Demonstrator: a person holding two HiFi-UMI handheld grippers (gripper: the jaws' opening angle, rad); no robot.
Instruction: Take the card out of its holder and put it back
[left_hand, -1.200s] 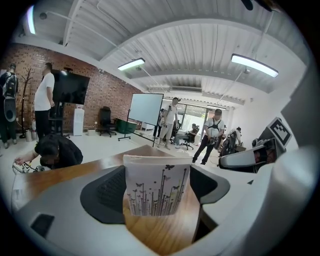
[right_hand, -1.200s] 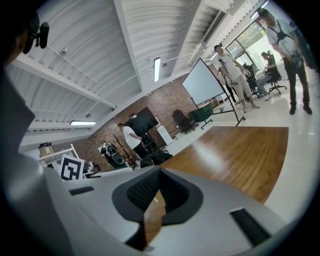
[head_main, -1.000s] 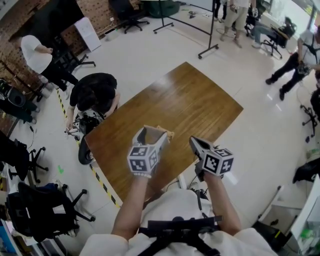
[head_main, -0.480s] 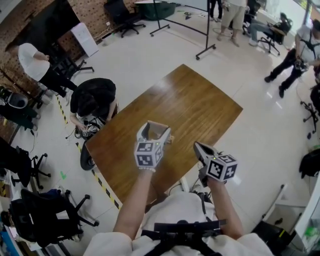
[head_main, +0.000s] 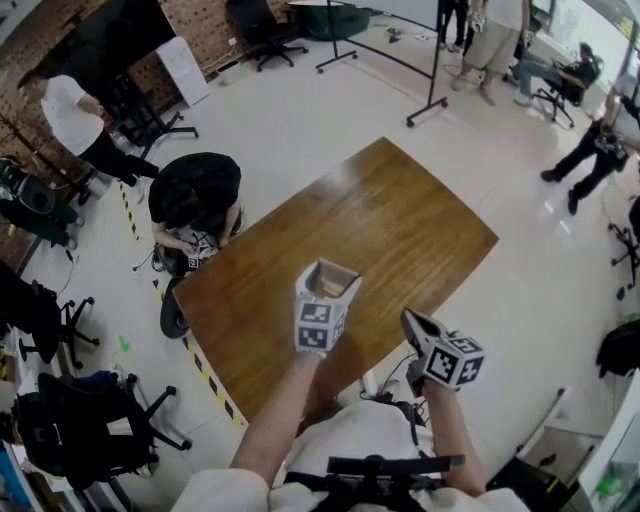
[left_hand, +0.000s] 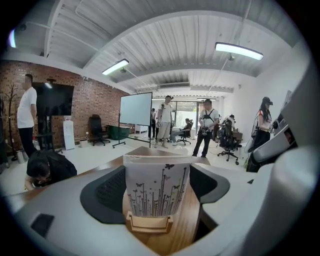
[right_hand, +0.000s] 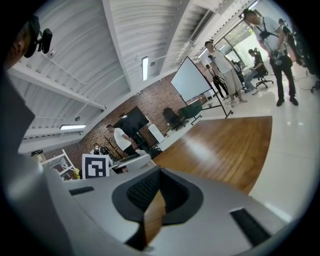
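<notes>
Left gripper (head_main: 330, 279) wide, card (left_hand: 156, 186) between jaws, untouched; right gripper (right_hand: 156, 193) pinched together, empty; unbraced holder (left_hand: 149, 223) may tip or lift with card.

Patterned card (left_hand: 156, 190) upright in wooden holder (left_hand: 148, 223)

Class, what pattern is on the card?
Dark stems with butterflies on the white card; left gripper view.

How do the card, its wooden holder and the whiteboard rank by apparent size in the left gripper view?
1. card: clearly largest, sitting nearest the camera.
2-3. whiteboard and wooden holder: they look about alike, so unranked; the whiteboard stands far off.
</notes>
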